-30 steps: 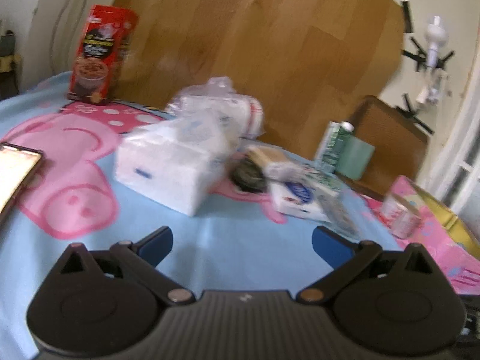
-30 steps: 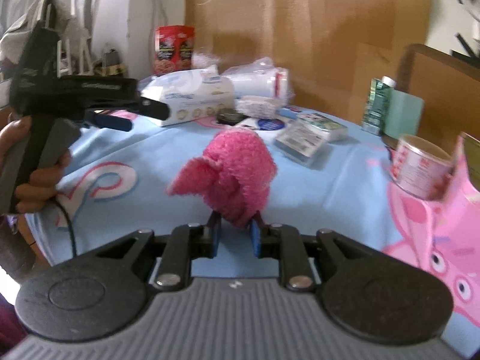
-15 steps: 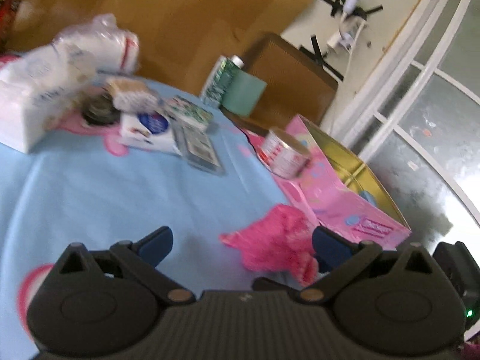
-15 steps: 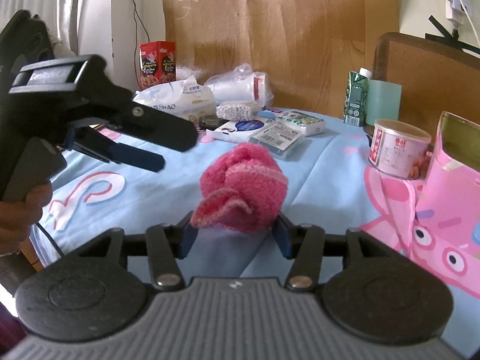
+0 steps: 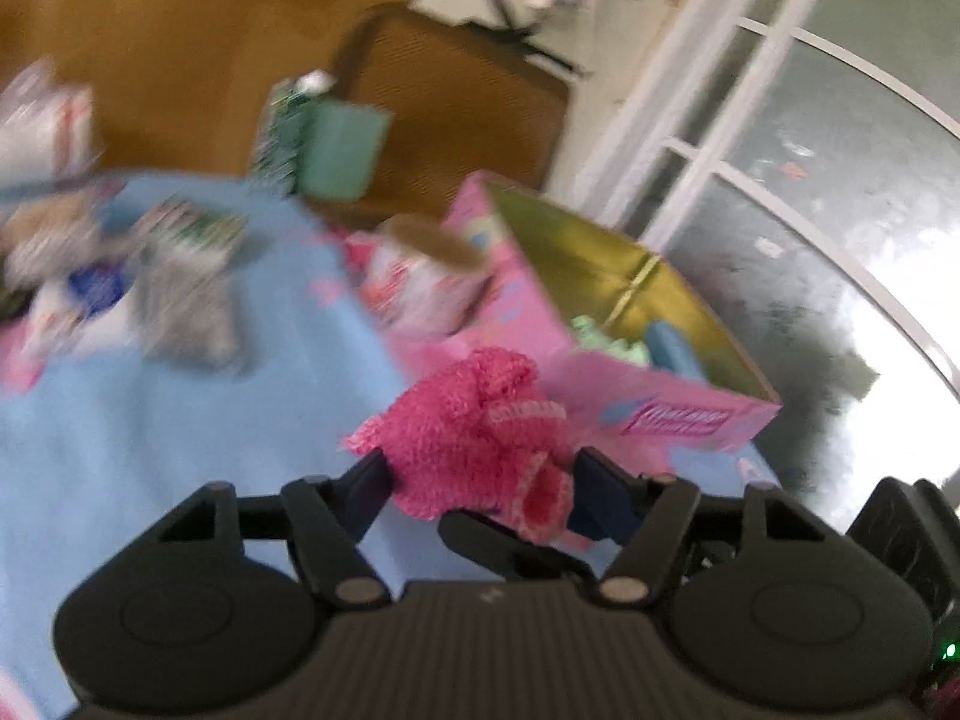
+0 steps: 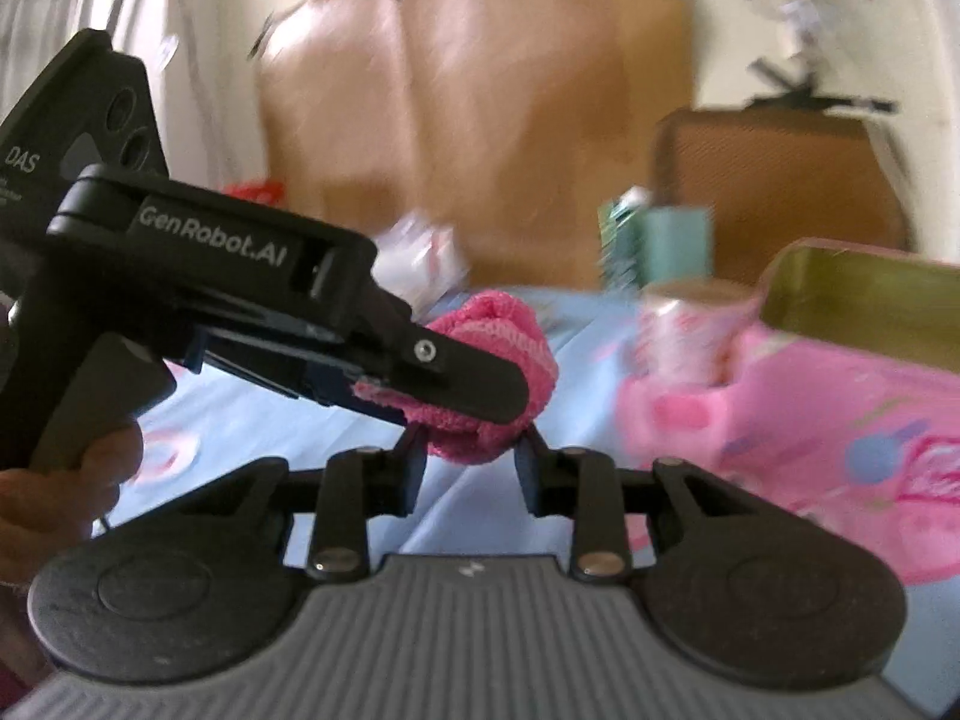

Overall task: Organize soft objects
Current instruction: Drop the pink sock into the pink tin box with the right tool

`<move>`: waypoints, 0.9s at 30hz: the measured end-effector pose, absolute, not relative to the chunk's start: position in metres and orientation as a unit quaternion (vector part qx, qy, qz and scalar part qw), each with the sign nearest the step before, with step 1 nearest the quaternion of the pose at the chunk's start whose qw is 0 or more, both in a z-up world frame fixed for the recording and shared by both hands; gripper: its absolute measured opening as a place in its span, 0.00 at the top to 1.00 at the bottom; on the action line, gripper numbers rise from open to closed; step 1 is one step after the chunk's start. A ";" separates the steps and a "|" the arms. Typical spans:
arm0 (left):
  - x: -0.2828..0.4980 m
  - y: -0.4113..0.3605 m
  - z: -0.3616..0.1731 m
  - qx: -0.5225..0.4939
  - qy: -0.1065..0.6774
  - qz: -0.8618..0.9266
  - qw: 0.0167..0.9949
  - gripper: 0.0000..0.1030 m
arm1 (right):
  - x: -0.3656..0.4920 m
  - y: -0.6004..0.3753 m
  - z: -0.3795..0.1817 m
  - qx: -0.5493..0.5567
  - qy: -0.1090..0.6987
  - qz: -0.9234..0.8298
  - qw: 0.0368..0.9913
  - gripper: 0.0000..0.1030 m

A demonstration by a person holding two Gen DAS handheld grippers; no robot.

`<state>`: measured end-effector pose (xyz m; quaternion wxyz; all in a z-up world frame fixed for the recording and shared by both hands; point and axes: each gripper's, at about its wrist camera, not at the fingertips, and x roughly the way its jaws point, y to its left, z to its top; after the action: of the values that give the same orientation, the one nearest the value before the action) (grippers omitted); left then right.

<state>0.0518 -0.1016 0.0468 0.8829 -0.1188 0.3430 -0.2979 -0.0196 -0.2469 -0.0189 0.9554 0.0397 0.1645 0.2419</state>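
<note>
A pink knitted soft item (image 5: 474, 438) hangs above the blue tablecloth (image 5: 180, 450), between both grippers. My left gripper (image 5: 483, 486) has its blue pads (image 5: 372, 480) against the item's sides, and its jaws are closing on it. In the right wrist view the left gripper (image 6: 480, 384) reaches in from the left, over the pink item (image 6: 510, 342). My right gripper (image 6: 471, 462) grips the item's lower end, and its jaws are closing too. Just beyond stands the open pink box (image 5: 660, 414) with a gold inside, also seen as the pink box (image 6: 840, 420) from the right wrist.
A green thing (image 5: 606, 342) and a blue thing (image 5: 672, 348) lie in the box. A round tin (image 5: 420, 288) stands beside it, a green carton (image 5: 336, 144) behind, blurred packets (image 5: 180, 288) to the left. A brown chair back (image 5: 456, 108) and a window (image 5: 810, 180) lie beyond.
My left gripper swung right from the packets to the pink item and closed around it. My right gripper's jaws widened, then narrowed again on the item, which moved nearer the pink box.
</note>
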 end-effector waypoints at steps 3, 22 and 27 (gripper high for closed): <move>0.066 -0.140 0.063 -0.089 0.325 -0.320 0.885 0.35 | -0.017 -0.272 -0.009 0.044 0.134 0.201 0.969 0.66; 0.091 -0.213 0.077 -0.077 0.281 -0.336 0.896 0.01 | 0.006 -0.406 -0.015 0.132 0.089 -0.076 0.984 0.21; 0.084 -0.168 0.079 -0.107 0.264 -0.309 0.908 0.01 | -0.008 -0.378 -0.005 0.112 0.059 -0.049 0.991 0.19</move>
<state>0.0840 -0.1682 0.0786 0.9076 -0.1072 0.2635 -0.3086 -0.0078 -0.3776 -0.0051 0.9907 0.1123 0.0590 -0.0487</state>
